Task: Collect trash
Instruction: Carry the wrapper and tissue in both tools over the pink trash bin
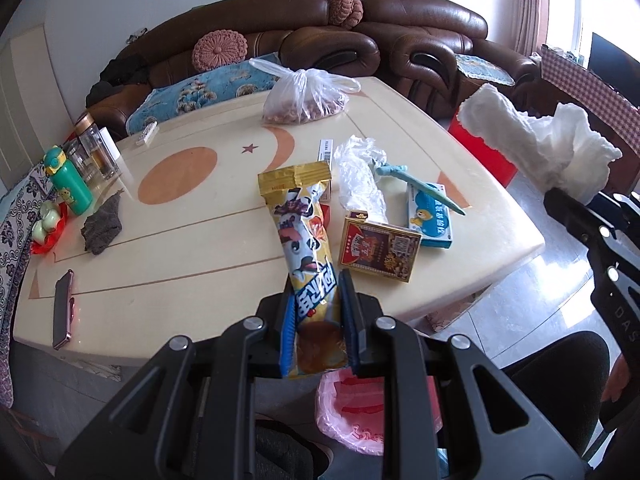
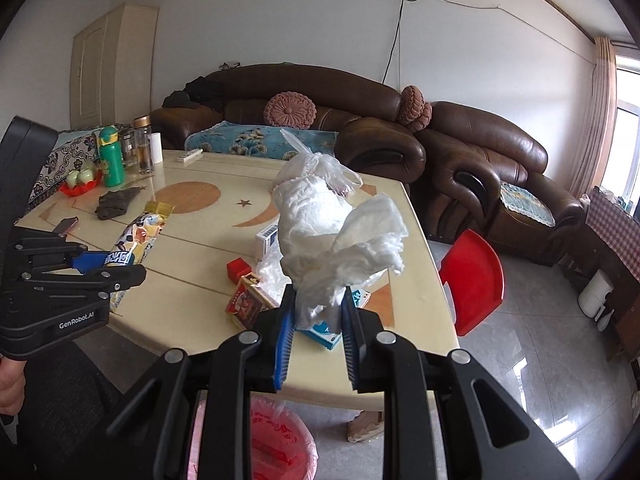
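Observation:
My left gripper [image 1: 316, 284] is shut on a yellow snack wrapper [image 1: 304, 240] and holds it above the near edge of the cream table [image 1: 200, 248]. It also shows at the left of the right wrist view [image 2: 120, 264]. My right gripper [image 2: 318, 296] is shut on a crumpled white tissue [image 2: 340, 232] held above the table's near right part; the tissue shows in the left wrist view [image 1: 536, 140]. A bin lined with a pink bag [image 1: 360, 412] stands on the floor below both grippers [image 2: 280, 440].
On the table lie a crumpled clear plastic bag [image 1: 360, 176], a red card box [image 1: 380, 252], a blue box [image 1: 432, 216], a tied bag of nuts [image 1: 304, 96], a phone [image 1: 64, 308], a dark cloth [image 1: 102, 228] and bottles [image 1: 68, 180]. A red stool [image 2: 472, 280] stands right of the table; brown sofas [image 2: 480, 152] stand behind it.

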`<state>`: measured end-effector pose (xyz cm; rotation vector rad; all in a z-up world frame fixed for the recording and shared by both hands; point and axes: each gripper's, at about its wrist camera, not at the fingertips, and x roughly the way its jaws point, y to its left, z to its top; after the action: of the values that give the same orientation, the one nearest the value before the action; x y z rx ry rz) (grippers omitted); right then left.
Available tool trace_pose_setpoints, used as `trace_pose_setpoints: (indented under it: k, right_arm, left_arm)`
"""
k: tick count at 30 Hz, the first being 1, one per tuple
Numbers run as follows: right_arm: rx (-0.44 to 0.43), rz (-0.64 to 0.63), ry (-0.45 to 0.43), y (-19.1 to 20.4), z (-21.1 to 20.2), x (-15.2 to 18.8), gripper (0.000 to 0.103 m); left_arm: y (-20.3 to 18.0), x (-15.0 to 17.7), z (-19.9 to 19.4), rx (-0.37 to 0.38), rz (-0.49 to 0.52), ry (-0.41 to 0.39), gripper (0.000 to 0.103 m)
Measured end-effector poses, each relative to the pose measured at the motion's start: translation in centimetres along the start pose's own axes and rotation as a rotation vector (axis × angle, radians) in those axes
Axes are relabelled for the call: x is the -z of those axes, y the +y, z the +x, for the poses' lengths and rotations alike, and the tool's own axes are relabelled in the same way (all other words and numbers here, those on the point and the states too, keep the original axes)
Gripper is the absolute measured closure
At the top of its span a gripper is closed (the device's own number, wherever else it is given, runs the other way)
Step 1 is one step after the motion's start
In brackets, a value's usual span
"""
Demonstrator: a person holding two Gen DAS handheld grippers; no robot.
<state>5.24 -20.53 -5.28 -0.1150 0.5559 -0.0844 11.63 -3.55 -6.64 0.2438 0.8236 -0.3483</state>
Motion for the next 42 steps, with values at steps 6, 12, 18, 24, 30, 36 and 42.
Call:
trace_pose_setpoints:
  k: [6, 12, 18, 24, 30, 36, 42]
  right_arm:
    - [-0.022, -0.008, 0.006, 0.8, -1.7, 0.6, 0.081]
    - [-0.031, -0.018, 0.019, 1.6, -3.2, 1.8, 0.081]
    - [-0.039, -0.024, 0.047, 2.1, -3.8, 3.1, 0.081]
    - [-0.045, -0.030, 0.094, 2.4, -3.5, 4.6, 0.081]
    - [-0.052, -0.029, 0.133, 2.5, -3.0, 6.1, 0.081]
    - [-0.066, -0.032, 0.164, 2.6, -2.5, 7.1, 0.081]
    - [-0.096, -0.043, 0.231, 3.1, -1.2, 8.4, 0.081]
  left_arm:
    - [-0.4, 0.9, -1.7, -0.001, 0.014, -0.019, 0.082]
    - [-1.0, 2.1, -3.0, 0.019, 0.031, -0.026, 0.082]
    - [-1.5, 3.4, -3.2, 0.058, 0.046, -0.012, 0.082]
    - [-1.9, 5.2, -2.4, 0.086, 0.070, 0.011, 0.082]
    - [-2.1, 7.0, -1.0, 0.112, 0.079, 0.066, 0.082]
    - [-2.2, 7.7, -0.3, 0.141, 0.080, 0.095, 0.082]
    - [-3.4, 8.6, 1.2, 0.190, 0.121, 0.148, 0.082]
